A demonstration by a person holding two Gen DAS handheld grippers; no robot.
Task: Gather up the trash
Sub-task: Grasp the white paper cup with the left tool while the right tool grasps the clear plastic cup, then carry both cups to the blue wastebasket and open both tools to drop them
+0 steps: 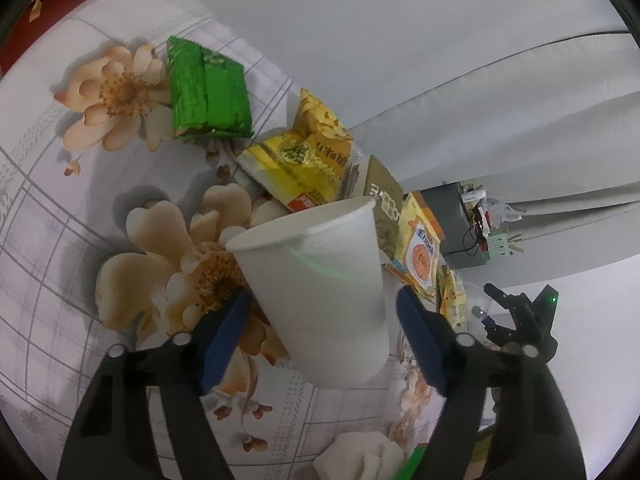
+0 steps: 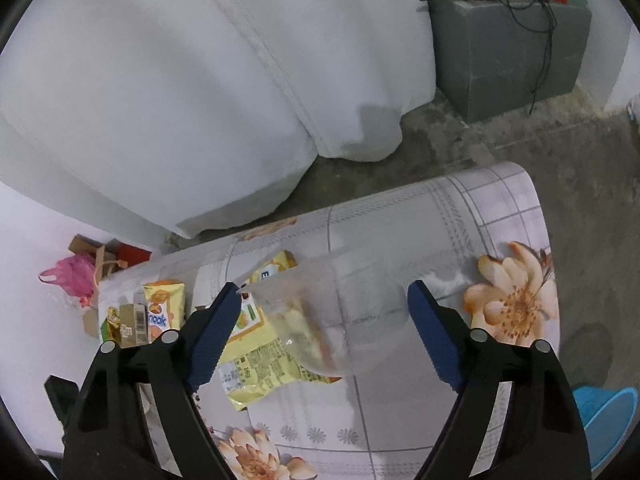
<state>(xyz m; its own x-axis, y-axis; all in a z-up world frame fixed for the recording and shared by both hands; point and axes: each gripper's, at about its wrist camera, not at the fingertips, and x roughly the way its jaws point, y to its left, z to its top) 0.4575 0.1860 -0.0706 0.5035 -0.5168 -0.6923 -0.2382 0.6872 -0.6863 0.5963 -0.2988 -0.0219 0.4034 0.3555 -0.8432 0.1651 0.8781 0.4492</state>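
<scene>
A white paper cup stands tilted on the flowered tablecloth between the fingers of my left gripper. Its left pad is at the cup's side, and a narrow gap shows at the right pad, so the gripper is open. In the right wrist view a clear plastic cup lies over a yellow wrapper. My right gripper is open around it, with both pads apart from it. Behind the paper cup lie a green packet, a yellow packet and orange snack packets.
A crumpled white tissue lies near the table's front edge. More snack packets sit at the table's left end, with a pink bag on the floor beyond. White draped cloth and a grey box stand behind the table.
</scene>
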